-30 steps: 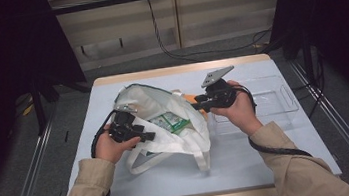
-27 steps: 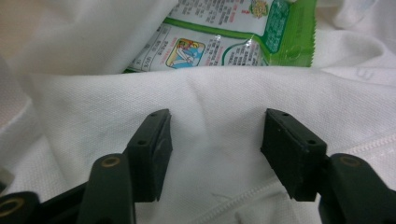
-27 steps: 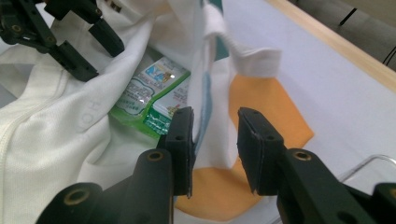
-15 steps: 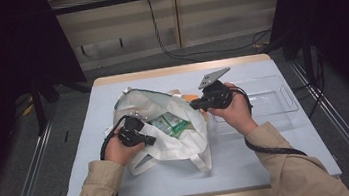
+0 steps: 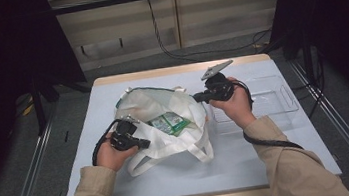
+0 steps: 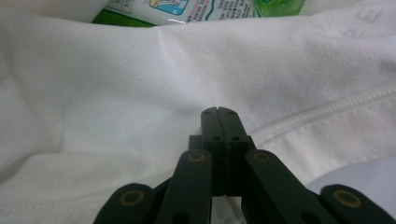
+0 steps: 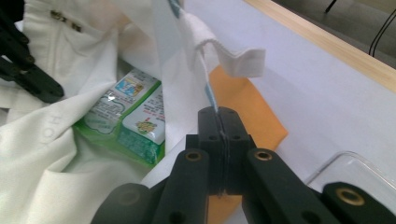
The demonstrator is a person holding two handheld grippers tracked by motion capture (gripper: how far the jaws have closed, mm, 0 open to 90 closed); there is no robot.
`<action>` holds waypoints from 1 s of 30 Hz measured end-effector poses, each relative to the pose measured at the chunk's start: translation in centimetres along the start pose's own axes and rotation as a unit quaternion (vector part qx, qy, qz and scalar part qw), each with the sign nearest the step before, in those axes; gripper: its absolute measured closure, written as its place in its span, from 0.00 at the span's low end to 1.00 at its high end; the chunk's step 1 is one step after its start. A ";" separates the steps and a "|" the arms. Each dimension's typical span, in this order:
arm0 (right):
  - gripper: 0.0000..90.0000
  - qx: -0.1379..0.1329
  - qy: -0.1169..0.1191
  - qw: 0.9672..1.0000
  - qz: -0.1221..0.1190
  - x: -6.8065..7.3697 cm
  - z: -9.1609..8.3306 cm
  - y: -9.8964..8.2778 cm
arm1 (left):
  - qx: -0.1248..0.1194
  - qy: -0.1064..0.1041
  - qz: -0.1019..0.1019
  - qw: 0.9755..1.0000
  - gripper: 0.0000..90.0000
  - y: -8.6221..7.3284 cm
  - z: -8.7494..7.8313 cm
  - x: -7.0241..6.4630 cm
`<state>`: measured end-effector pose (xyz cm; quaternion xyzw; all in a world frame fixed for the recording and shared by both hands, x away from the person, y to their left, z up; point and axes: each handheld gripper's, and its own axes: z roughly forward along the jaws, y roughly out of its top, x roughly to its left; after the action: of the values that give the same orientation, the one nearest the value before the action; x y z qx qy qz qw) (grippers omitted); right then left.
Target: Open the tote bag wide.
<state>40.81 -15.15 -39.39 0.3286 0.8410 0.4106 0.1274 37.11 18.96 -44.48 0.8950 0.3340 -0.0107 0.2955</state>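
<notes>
Left gripper (image 5: 144, 143) clamped on white bag (image 5: 168, 144) near rim, at 7 o'clock of green packets (image 5: 169, 124). Right gripper (image 5: 197, 96) clamped on bag's edge at 2 o'clock, jaws just closing.

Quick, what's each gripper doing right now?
Left gripper: shut on the white bag.
Right gripper: shut on the bag's edge.

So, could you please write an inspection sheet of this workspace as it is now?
Surface: pale table, wooden far edge.
Job's things: white fabric bag held open; green packets inside.
Clutter: clear plastic tray; orange sheet beside the bag.
Grippers: left gripper shut on the bag's near fabric; right gripper shut on the bag's rim.
Cables: gripper cables; floor cables.
Surroundings: dark curtains, metal rails.
</notes>
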 end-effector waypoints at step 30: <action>0.99 0.033 -0.030 0.998 0.035 -2.9 2.8 -1.7 | -0.017 0.014 -0.003 1.000 1.00 -1.8 -1.5 0.5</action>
<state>43.61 -16.16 -42.65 0.3743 0.8379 0.3766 0.1267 36.15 21.15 -44.26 0.8892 0.3404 0.0065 0.3057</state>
